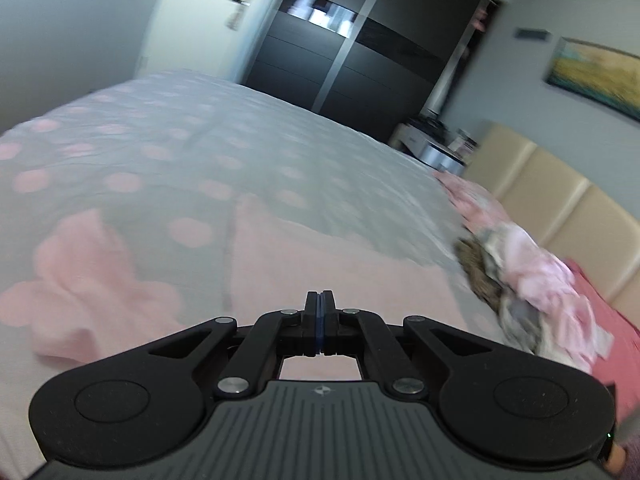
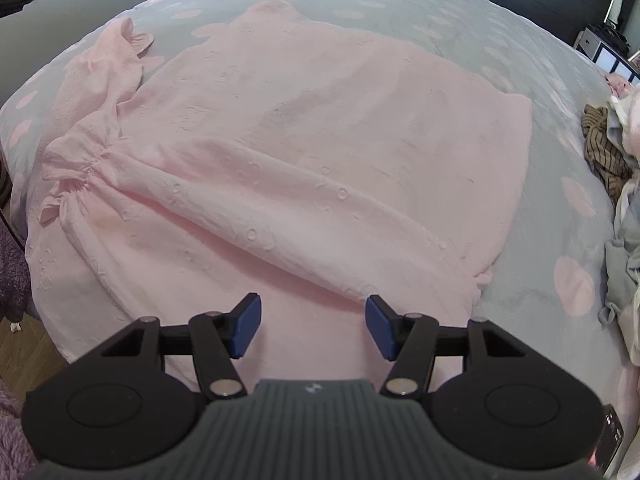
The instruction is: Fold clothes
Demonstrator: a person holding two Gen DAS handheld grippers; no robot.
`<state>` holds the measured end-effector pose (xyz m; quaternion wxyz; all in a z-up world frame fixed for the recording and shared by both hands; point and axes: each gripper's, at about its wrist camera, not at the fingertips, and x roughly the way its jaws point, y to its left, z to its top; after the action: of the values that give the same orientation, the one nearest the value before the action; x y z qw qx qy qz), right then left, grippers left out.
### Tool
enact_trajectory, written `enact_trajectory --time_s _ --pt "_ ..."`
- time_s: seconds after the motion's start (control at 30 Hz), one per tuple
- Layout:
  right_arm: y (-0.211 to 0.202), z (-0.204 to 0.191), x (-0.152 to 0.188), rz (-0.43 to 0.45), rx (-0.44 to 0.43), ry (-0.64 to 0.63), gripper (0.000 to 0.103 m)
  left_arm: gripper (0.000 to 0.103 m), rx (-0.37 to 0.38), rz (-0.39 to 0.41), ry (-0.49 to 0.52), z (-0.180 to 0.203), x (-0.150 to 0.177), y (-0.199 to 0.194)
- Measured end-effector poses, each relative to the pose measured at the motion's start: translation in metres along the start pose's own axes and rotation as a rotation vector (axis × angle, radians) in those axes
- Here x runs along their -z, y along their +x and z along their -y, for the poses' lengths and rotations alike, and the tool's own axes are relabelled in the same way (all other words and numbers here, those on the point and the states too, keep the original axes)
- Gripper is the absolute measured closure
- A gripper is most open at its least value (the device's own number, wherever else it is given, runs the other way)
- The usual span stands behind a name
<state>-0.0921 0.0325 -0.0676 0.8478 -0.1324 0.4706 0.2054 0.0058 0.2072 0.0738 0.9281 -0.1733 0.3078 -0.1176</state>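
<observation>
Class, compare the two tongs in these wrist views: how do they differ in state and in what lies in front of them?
The left tongs are shut, pads pressed together with nothing between; the right tongs stand open, blue pads apart. The left tongs look out across the bed toward the dark wardrobe; the right tongs look down on the spread pink dress. Both are black and empty.

A pale pink cotton garment with embroidered eyelet circles [image 2: 320, 168] fills the centre of the right wrist frame, lying on a light grey bedspread dotted with large soft-pink spots [image 2: 532, 248]. At the right edge sits a heap of clothes [image 2: 608, 152] — brown with dark stripes, grey, white. Upper centre of the left wrist frame shows a dark, near-black wardrobe [image 1: 360, 64]; at right, a cream padded headboard [image 1: 560, 192] and a yellow-and-teal painting [image 1: 600, 76].
</observation>
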Motion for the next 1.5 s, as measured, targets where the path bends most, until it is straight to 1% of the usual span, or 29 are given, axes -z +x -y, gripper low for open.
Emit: enact_trajectory --time_s 0.07,0.17,0.27,0.37,0.43,0.5,0.57,0.63,0.7,0.73,0.77,0.8,0.9,1.03,1.07,1.1,1.13,1.17,1.2,1.27,1.37,1.5 --pt "-0.001 0.001 0.002 -0.002 0.003 0.006 0.042 0.103 0.025 -0.037 0.045 0.017 0.008 0.011" --pt "-0.003 0.001 0.005 0.000 0.004 0.006 0.042 0.103 0.016 -0.084 0.079 0.026 0.011 0.024" --pt "-0.006 0.002 0.007 0.002 0.000 0.006 0.041 0.103 -0.033 -0.095 0.067 0.021 0.008 0.027" --pt "-0.006 0.003 0.009 0.002 -0.003 0.012 0.041 0.103 -0.101 -0.087 0.042 0.006 0.000 0.022" --pt "-0.006 0.004 0.009 -0.001 -0.005 0.013 0.040 0.103 -0.155 -0.093 0.028 -0.012 -0.007 0.022" --pt "-0.005 0.003 0.008 -0.002 -0.008 0.012 0.040 0.099 -0.217 -0.103 0.014 -0.032 -0.015 0.023" --pt "-0.005 0.002 0.006 0.000 -0.012 0.008 0.039 0.084 -0.280 -0.101 0.001 -0.055 -0.023 0.026" --pt "-0.005 -0.001 0.004 0.006 -0.019 -0.006 0.038 0.077 -0.345 -0.092 -0.016 -0.079 -0.029 0.030" --pt "-0.005 -0.004 0.001 0.010 -0.024 -0.022 0.036 0.066 -0.413 -0.078 -0.043 -0.109 -0.035 0.037" --pt "-0.004 -0.006 0.001 0.008 -0.025 -0.028 0.036 0.057 -0.438 -0.075 -0.056 -0.124 -0.035 0.041" --pt "-0.003 -0.007 0.000 0.006 -0.025 -0.035 0.036 0.055 -0.469 -0.080 -0.081 -0.140 -0.034 0.046" --pt "-0.001 -0.007 0.000 0.001 -0.027 -0.038 0.036 0.055 -0.499 -0.087 -0.132 -0.159 -0.032 0.051" --pt "0.005 -0.008 -0.001 -0.012 -0.025 -0.042 0.036 0.055 -0.537 -0.138 -0.255 -0.198 -0.015 0.062" --pt "0.011 -0.008 -0.003 -0.020 -0.010 -0.046 0.036 0.055 -0.565 -0.197 -0.317 -0.223 0.009 0.076" --pt "0.012 -0.009 -0.004 -0.022 -0.007 -0.047 0.036 0.055 -0.569 -0.203 -0.342 -0.227 0.013 0.079" --pt "0.014 -0.009 -0.005 -0.025 -0.008 -0.051 0.035 0.056 -0.552 -0.205 -0.365 -0.230 0.016 0.081" --pt "0.015 -0.010 -0.005 -0.028 -0.009 -0.055 0.036 0.061 -0.534 -0.210 -0.371 -0.229 0.019 0.084" --pt "0.017 -0.010 -0.006 -0.031 -0.010 -0.059 0.036 0.072 -0.533 -0.213 -0.342 -0.224 0.018 0.087" --pt "0.018 -0.011 -0.006 -0.034 -0.011 -0.063 0.036 0.078 -0.532 -0.216 -0.313 -0.219 0.018 0.090" --pt "0.019 -0.011 -0.006 -0.035 -0.010 -0.070 0.036 0.099 -0.520 -0.209 -0.253 -0.208 0.016 0.092" --pt "0.018 -0.010 -0.006 -0.031 -0.010 -0.072 0.036 0.102 -0.492 -0.133 -0.242 -0.192 0.008 0.080" --pt "0.012 -0.009 -0.003 -0.019 -0.012 -0.070 0.035 0.102 -0.429 -0.038 -0.218 -0.158 -0.006 0.051"
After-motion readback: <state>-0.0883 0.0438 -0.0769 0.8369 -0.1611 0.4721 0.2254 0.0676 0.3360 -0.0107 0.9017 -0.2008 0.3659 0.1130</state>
